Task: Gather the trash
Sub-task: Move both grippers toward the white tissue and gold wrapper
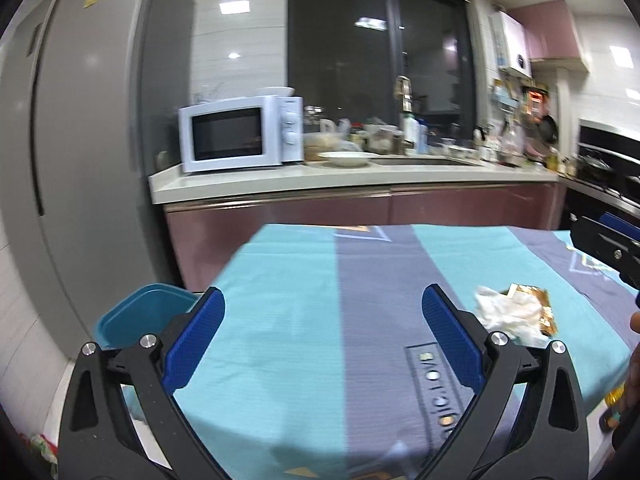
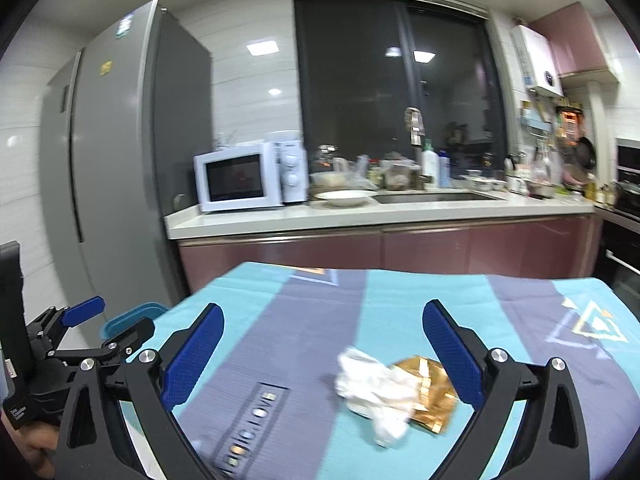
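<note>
I held the right gripper (image 2: 323,350) with fingers spread wide above the crumpled tissue (image 2: 374,390), which lay on the gold wrapper (image 2: 430,396) on the cloth-covered surface (image 2: 280,320). The left gripper (image 1: 323,334), fingers likewise apart and empty, hovered near the blue bin (image 1: 140,314). A clean pickup, I judged, meant lowering squarely and pinching the tissue's bulk.

Crumpled tissue (image 2: 374,390); shiny gold foil (image 2: 430,388)
</note>
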`<state>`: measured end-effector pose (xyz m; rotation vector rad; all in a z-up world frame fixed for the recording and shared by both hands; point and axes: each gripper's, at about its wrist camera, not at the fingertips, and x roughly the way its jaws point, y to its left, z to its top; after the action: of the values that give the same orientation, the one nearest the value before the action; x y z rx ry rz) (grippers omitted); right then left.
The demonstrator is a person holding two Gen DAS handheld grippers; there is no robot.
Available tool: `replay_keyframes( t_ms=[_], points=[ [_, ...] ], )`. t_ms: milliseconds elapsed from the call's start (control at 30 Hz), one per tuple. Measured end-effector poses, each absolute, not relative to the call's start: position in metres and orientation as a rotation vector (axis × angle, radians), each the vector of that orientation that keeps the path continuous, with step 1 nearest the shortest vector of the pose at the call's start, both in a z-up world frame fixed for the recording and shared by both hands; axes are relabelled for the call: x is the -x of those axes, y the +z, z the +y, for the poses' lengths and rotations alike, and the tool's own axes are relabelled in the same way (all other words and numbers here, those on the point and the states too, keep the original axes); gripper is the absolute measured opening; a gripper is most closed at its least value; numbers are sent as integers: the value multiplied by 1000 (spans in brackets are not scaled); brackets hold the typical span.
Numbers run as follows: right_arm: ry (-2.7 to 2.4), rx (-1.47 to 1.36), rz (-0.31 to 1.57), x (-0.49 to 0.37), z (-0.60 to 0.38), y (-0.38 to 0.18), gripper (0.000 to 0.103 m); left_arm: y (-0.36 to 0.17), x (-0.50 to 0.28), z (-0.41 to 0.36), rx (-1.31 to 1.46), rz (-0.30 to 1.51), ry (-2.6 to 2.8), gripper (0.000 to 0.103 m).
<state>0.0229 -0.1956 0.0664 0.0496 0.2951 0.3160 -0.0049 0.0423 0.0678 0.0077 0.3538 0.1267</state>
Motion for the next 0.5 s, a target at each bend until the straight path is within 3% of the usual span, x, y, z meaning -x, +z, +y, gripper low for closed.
replay_keyframes(
  t_ms=[500],
  points=[
    [146,-85,377,-33,-254,37,96,49,-35,-45,-74,397,-62,97]
  ],
)
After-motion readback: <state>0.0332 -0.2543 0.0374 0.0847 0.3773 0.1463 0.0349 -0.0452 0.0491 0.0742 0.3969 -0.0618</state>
